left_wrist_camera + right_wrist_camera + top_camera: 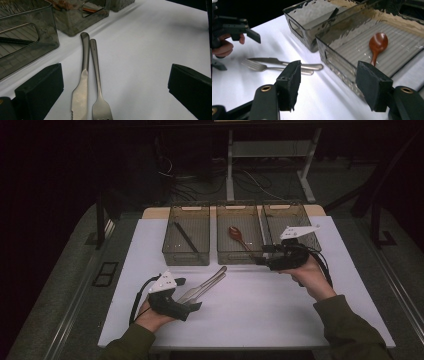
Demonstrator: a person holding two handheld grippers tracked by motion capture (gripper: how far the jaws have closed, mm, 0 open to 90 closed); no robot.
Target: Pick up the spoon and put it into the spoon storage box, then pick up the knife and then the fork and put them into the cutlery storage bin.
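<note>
High view: three clear smoky plastic bins stand in a row at the far side of the white table (250, 310). Left bin (186, 234) holds a thin black stick (185, 236), middle bin (239, 233) a reddish-brown wooden spoon (238, 236); I cannot tell what the right bin (292, 222) holds.

A steel knife (81, 92) and steel fork (99, 100) lie side by side between the left gripper's (115, 95) wide-apart jaws, untouched.

Right gripper (332, 85), seen in its own view, hangs near the middle bin's near wall with jaws apart, nothing between them.

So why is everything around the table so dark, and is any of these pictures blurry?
High view: light falls on the white table alone, the room behind near black. Left gripper view: knife and fork sharp, with soft glare on the metal. Right gripper view: near jaws slightly soft, the bin wall rippled with reflections, the red spoon shiny.
</note>
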